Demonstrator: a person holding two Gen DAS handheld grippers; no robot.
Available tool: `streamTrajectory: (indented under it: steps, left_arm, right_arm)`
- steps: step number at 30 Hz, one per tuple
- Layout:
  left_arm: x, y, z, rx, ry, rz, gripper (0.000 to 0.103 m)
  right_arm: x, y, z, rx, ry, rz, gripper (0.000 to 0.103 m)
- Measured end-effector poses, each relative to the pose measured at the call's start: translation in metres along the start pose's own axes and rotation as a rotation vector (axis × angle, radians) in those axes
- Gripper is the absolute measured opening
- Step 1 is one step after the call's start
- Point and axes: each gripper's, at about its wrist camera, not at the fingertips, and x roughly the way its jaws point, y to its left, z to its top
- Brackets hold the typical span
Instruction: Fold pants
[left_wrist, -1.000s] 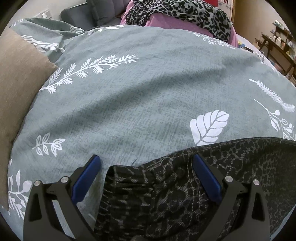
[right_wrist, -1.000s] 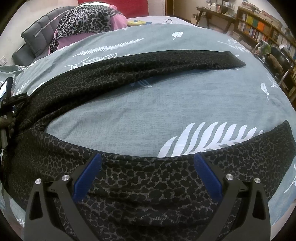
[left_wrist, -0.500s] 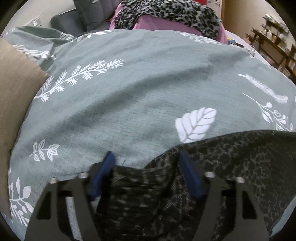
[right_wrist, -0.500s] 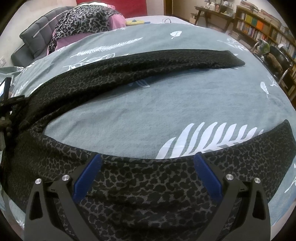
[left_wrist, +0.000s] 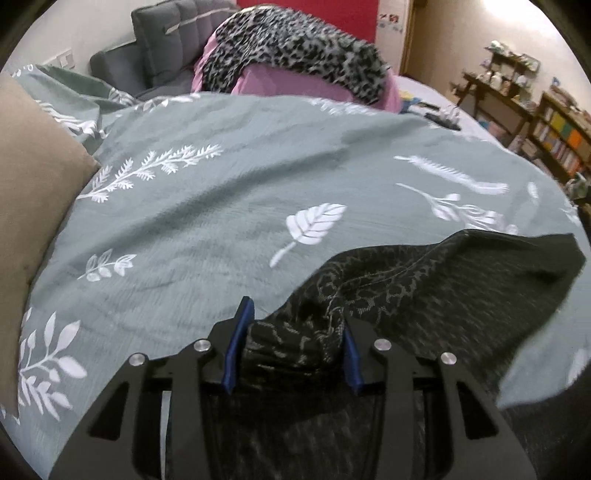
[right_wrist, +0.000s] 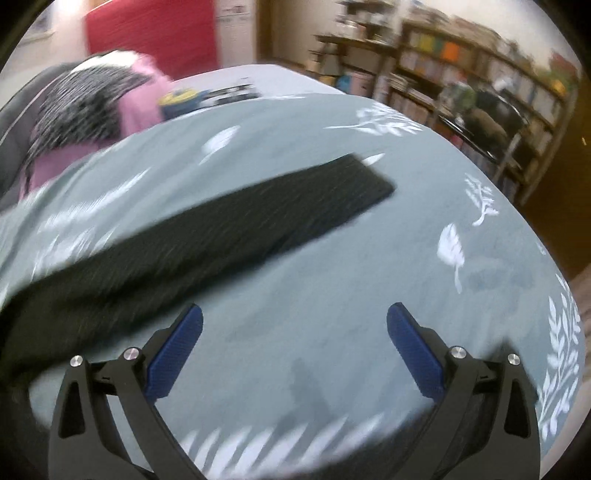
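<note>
Motion blur smears the pants (right_wrist: 207, 236) and the shelves (right_wrist: 461, 66); the pants' near end runs off the left edge.

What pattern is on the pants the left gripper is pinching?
A dark leopard-style spot print, black on grey, clearest on the pants in the left wrist view.

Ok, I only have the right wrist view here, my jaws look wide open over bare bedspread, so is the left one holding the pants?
Observer: Yes. The left gripper has bunched dark pants fabric between its jaws, which are closing on it.
Operator: Anything beside that end I can't see?
Observer: A tan pillow lies at the bedspread's left edge.
Operator: Is the fabric flat there?
Observer: No, it rises in a fold from the bedspread up to the jaws.
</note>
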Motion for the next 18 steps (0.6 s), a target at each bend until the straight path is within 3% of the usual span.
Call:
streamTrajectory:
  steps: [5, 10, 15, 18]
  left_arm:
    - [-0.034, -0.004, -0.024, 0.009, -0.001, -0.03, 0.043]
    - [-0.051, -0.009, -0.043, 0.007, 0.03, -0.048, 0.043]
    - [-0.062, -0.017, -0.061, 0.021, 0.051, -0.071, 0.043]
    - [-0.065, -0.021, -0.069, 0.039, 0.07, -0.072, 0.043]
  right_arm:
    - [0.051, -0.031, 0.083, 0.066, -0.014, -0.032, 0.101]
    - [0.132, -0.051, 0.152, 0.187, 0.107, 0.01, 0.101]
    - [0.2, -0.059, 0.174, 0.321, 0.228, 0.029, 0.098]
    - [0.23, -0.062, 0.179, 0.344, 0.267, -0.039, 0.092]
